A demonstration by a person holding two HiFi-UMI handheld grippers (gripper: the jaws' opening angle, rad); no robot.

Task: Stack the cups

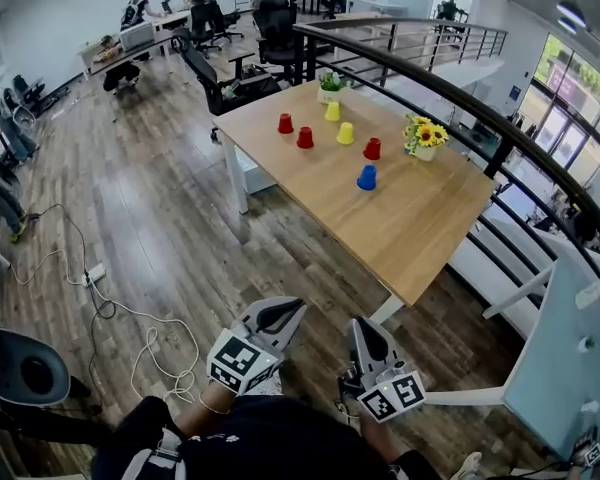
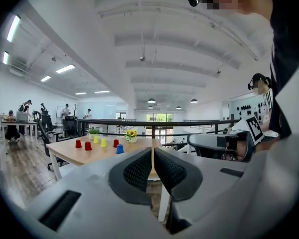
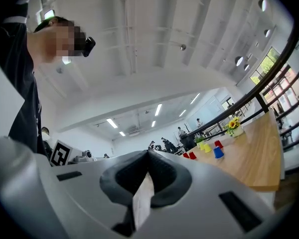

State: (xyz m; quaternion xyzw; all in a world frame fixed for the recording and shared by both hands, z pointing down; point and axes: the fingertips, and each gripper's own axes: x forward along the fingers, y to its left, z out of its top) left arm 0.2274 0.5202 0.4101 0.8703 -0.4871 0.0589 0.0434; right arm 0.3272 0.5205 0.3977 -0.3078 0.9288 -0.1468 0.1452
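Several small cups stand upside down and apart on the wooden table [image 1: 410, 228]: three red ones [image 1: 285, 123] [image 1: 305, 137] [image 1: 372, 148], two yellow ones [image 1: 332, 111] [image 1: 346, 133] and a blue cup [image 1: 367, 177]. Both grippers are held low near the person's body, well short of the table. The left gripper [image 1: 285, 310] [image 2: 153, 151] is shut and empty, pointing at the cups [image 2: 119, 149]. The right gripper [image 1: 364, 326] [image 3: 148, 153] is also shut with nothing in it; the blue cup [image 3: 218, 152] shows far off at its right.
A vase of sunflowers [image 1: 424, 136] and a small green plant [image 1: 330, 86] stand on the table behind the cups. A dark curved railing [image 1: 460, 98] runs along the table's far side. Cables [image 1: 110, 308] lie on the wooden floor at left. Office chairs and people are at the back.
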